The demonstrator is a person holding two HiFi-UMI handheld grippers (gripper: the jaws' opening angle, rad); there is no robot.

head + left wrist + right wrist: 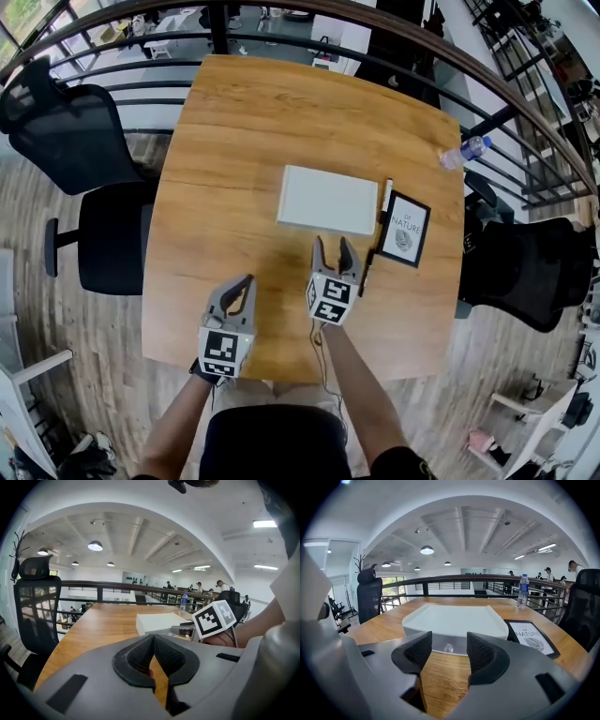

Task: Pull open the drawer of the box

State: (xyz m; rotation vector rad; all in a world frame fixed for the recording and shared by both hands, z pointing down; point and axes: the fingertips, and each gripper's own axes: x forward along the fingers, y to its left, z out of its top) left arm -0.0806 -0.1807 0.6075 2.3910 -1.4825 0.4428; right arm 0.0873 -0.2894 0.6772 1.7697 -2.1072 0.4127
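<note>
A flat white box [326, 199] lies in the middle of the wooden table [225, 141]. Its near side, seen in the right gripper view, is a pale drawer front with a small clear knob [448, 647]. My right gripper [335, 247] hovers just short of that side, open, and the knob shows in the gap between its jaws [449, 639] without being touched. My left gripper [246, 281] sits lower left of the box over bare wood, its pads meeting at the tips [153, 639] with nothing between them. From the left gripper view the box [157, 622] lies ahead to the right.
A black-framed print reading NATURE [405, 229] lies right of the box, with a white pen [386, 195] and a black pen [367, 269] beside it. A water bottle [464, 152] stands at the far right edge. Black office chairs [103, 187] flank the table; a railing runs behind.
</note>
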